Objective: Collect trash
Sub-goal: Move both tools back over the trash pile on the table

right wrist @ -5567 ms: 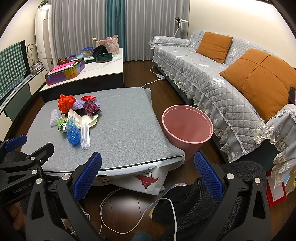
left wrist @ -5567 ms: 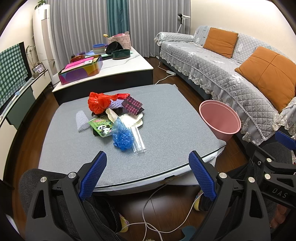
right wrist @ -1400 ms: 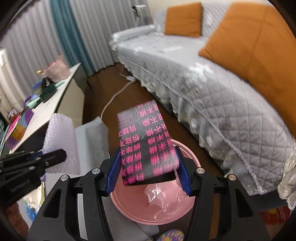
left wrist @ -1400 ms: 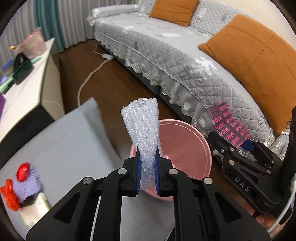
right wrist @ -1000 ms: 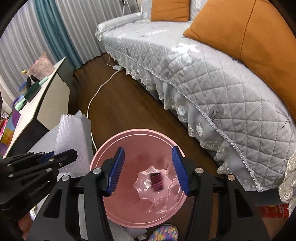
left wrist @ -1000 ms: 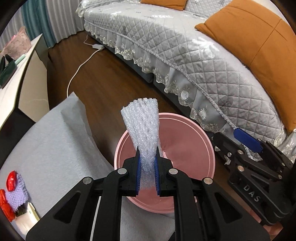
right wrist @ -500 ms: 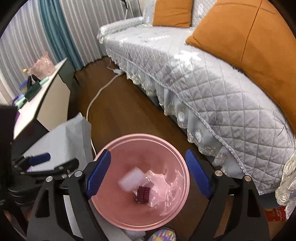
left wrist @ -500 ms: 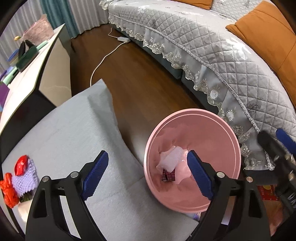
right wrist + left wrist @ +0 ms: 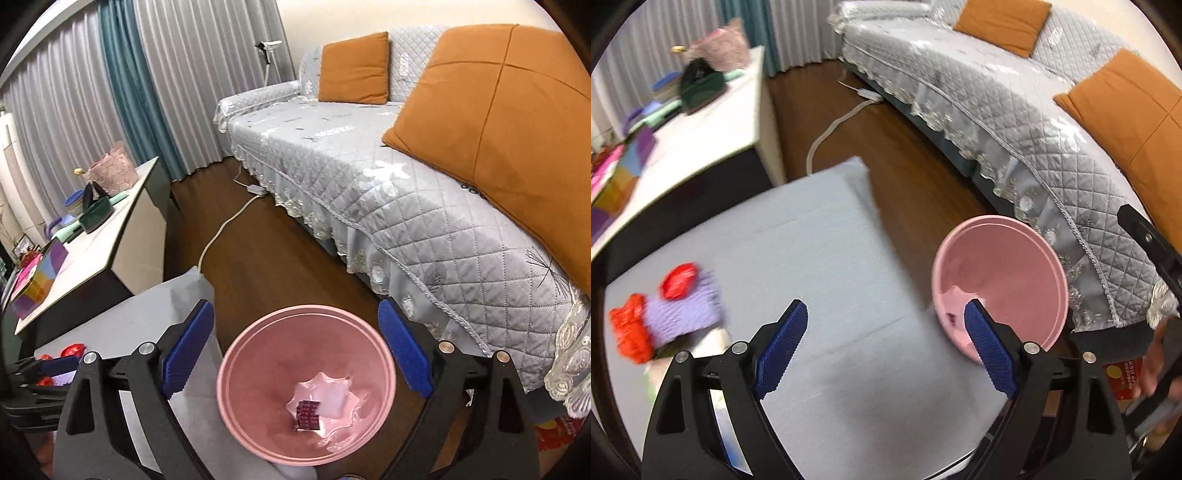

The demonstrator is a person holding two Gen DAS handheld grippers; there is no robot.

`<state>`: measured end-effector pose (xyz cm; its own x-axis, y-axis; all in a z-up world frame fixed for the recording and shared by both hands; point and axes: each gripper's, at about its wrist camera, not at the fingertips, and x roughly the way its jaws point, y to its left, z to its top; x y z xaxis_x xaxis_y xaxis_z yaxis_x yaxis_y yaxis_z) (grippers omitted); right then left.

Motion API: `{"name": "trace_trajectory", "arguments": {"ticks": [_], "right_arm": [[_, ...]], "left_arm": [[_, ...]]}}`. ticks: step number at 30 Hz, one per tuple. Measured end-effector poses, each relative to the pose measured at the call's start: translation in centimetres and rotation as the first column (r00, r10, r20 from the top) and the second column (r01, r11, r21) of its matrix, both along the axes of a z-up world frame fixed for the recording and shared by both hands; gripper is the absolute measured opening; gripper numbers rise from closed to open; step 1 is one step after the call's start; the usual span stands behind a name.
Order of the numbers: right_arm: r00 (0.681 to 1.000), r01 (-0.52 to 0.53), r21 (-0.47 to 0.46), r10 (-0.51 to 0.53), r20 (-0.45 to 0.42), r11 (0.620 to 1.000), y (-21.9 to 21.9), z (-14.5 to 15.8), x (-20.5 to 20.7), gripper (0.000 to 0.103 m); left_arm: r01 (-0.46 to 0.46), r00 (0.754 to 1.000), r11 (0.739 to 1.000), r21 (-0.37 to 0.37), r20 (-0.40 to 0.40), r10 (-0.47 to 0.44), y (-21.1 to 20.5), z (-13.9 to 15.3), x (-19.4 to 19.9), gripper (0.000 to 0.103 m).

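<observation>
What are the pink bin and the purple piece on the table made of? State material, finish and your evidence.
Pink bin: looks like moulded plastic with a smooth, slightly glossy finish; its thin rolled rim and even colour suggest this.

Purple piece: probably soft foam netting, matte; a ridged, mesh-like texture shows, though motion blur leaves it uncertain.

One pink bin on floor off table's right edge; two items inside: dark wrapper, white foam net. At table's left edge: two red bags, one purple net. Two orange cushions on one sofa. Two grippers, both wide apart, empty.
</observation>
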<state>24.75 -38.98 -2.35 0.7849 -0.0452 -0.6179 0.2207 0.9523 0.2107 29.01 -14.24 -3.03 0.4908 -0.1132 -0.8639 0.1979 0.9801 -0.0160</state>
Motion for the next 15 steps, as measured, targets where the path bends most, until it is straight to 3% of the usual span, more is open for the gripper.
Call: {"name": "trace_trajectory", "arguments": {"ticks": [8, 15], "right_arm": [[0.980, -0.188, 0.001, 0.188, 0.073, 0.982, 8.7, 2.4, -4.2, 0.091], [0.932, -0.349, 0.049, 0.341, 0.122, 0.936, 16.9, 2.9, -8.6, 0.092]], "left_arm": [[-0.155, 0.983, 0.986, 0.068, 0.110, 0.147, 10.6, 2.4, -6.8, 0.084], [-0.336, 0.933, 0.936, 0.101, 0.170, 0.317, 18.9, 2.8, -13.4, 0.084]]}}
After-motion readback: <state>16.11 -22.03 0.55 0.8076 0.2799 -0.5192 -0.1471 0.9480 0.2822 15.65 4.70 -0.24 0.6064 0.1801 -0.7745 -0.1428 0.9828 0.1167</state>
